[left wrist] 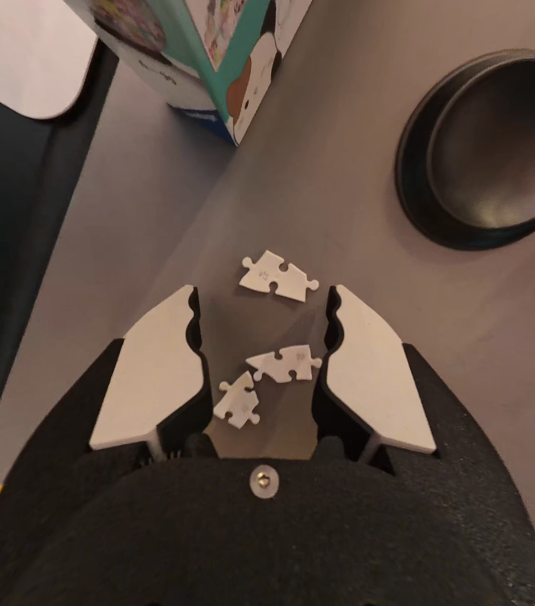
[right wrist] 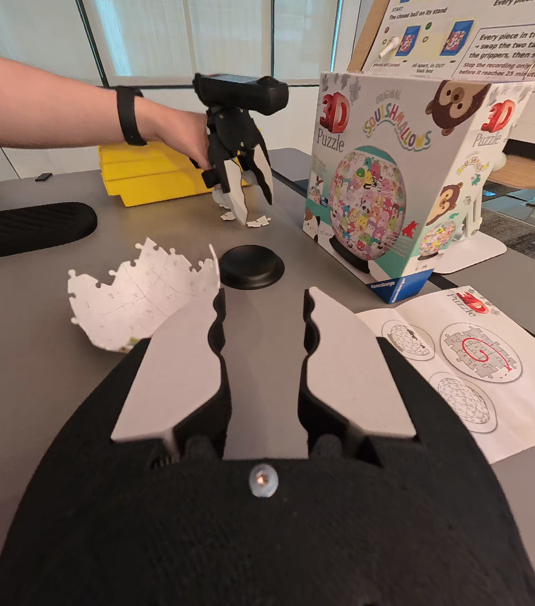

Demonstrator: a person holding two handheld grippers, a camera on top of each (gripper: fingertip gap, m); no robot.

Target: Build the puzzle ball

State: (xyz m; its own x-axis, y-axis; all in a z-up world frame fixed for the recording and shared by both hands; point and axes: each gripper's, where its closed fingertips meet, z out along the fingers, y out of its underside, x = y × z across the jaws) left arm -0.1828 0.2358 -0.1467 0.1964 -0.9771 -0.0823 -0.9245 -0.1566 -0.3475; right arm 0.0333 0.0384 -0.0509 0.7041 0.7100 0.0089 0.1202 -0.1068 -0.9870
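- Left gripper (left wrist: 263,288): we hold it pointing down over the grey table (left wrist: 341,328), fingers wide apart, nothing between them but the loose pieces lying below.
- Pieces, three pairs, white side up: far pair (left wrist: 277,274) just beyond the fingertips; near pair (left wrist: 287,362) between the fingers, close to the right-hand one; third pair (left wrist: 236,400) beside it, a corner almost touching the near pair.
- Right gripper (right wrist: 264,292): fingers apart, empty, held low above the table and aimed toward the stand.
- Half ball (right wrist: 141,295): we see an open shell of joined pieces, white inside facing up, jagged rim, resting on the table just left of the right gripper's left finger (right wrist: 181,354).
- Stand (right wrist: 251,267): black, round, bare, between the half ball and the box.
- Box (right wrist: 391,183): upright, right of the stand.
- Leaflet (right wrist: 476,370): unfolded, flat, in front of the box.
- Yellow trays (right wrist: 148,180): stacked at the table's far side, behind our left hand (right wrist: 181,137).
- Black pad (right wrist: 26,229): far left on the table.
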